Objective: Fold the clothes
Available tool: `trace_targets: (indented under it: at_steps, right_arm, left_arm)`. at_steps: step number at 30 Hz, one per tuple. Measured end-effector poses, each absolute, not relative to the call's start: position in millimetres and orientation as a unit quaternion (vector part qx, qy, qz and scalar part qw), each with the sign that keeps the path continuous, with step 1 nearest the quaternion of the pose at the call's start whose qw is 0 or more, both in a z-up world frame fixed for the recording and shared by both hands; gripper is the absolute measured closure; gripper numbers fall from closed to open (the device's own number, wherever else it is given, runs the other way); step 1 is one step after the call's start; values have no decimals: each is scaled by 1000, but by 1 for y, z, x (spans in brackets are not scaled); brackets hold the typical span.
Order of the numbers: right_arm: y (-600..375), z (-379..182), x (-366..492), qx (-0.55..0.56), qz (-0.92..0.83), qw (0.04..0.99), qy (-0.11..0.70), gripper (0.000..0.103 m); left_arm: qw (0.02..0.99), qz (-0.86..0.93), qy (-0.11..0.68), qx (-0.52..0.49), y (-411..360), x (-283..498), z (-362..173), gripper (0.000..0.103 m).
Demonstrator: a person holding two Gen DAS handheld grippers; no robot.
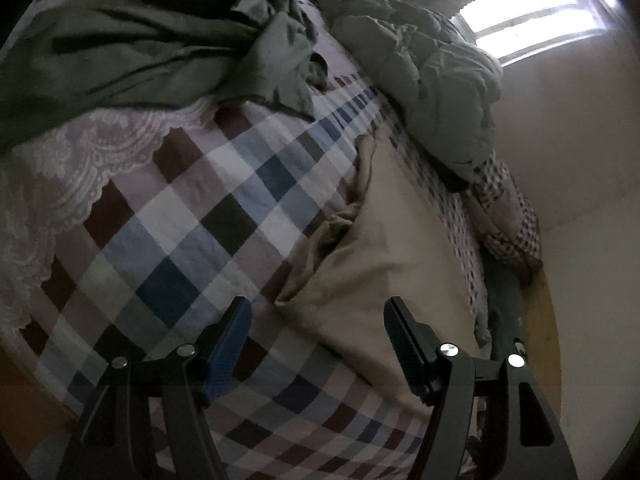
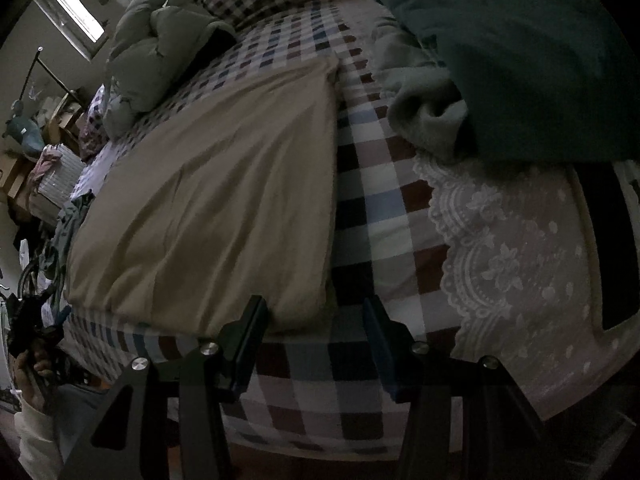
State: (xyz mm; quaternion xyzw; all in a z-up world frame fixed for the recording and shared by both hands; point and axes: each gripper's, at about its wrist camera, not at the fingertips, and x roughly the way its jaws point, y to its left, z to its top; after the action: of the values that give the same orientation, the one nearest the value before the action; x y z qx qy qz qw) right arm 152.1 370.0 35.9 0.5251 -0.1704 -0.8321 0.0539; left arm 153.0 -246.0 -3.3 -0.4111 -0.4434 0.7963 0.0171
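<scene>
**Both grippers released above the beige garment on the bed**

Your left gripper (image 1: 316,320) hangs over the checked bedsheet (image 1: 192,216) with its jaws spread wide and nothing between them; the near corner of the beige garment (image 1: 384,248) lies just ahead, between the two blue-padded fingers (image 1: 228,344). Your right gripper (image 2: 316,316) is likewise released, jaws apart, with the garment's lower right corner just beyond its left finger.

In the right wrist view the beige garment (image 2: 216,184) lies spread fairly flat on the bedsheet (image 2: 360,216), one long edge running straight away from you, a few soft creases across it. To its right a white lace cloth (image 2: 512,256) covers the sheet, and beyond that a grey fleece piece (image 2: 424,116) sits under a dark green garment (image 2: 528,72). A puffy grey-green quilted jacket (image 2: 156,52) is heaped at the far side, near the window (image 2: 76,12).

From the left wrist view, a crumpled olive-green garment (image 1: 152,52) lies beyond the lace cloth (image 1: 68,176), and the jacket (image 1: 436,80) is bunched by the wall.
</scene>
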Motion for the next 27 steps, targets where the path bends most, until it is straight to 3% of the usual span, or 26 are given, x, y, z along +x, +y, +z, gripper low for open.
trace_targets:
  at_steps: [4,9,10,12,14,15,16,18,19,27]
  right_arm:
    - [370,32,153,525,-831,53,-177,50]
    - [370,30,154,526,-829,54,-183,50]
    - [370,30,153,526,-829,54,-184,50]
    - [370,32,156,527,-828,57,-181,53]
    - [377,33,162,526,-829,60,-180,59]
    - [378,32,163,527,-829,60,-177,66]
    - [379,31,164,528,-830,60,-171,75]
    - [377,30,162,529,-831,59,-162,83]
    - [376,30,162,528,-832,62,-157,97]
    - [389,44,168,512,-847,57,-129,100]
  left_arm:
    - [23,796,-447,-406,-245,147,-4,25]
    - [34,794,-459,-397,-244,143,-4,29]
    - [36,793,-462,-395,-244,142,-4,34]
    - [28,792,-459,-401,-244,141,-6,68]
    - [24,786,-462,-410,-243,138,-11,87]
    - [25,783,-466,-412,-243,137,-13,91]
    - [25,781,-471,-409,-244,137,-14,93]
    - [24,784,-473,-401,-246,137,-12,96]
    - [24,786,-473,-397,-247,137,-10,96]
    - [30,792,-475,-383,-256,130,5,98]
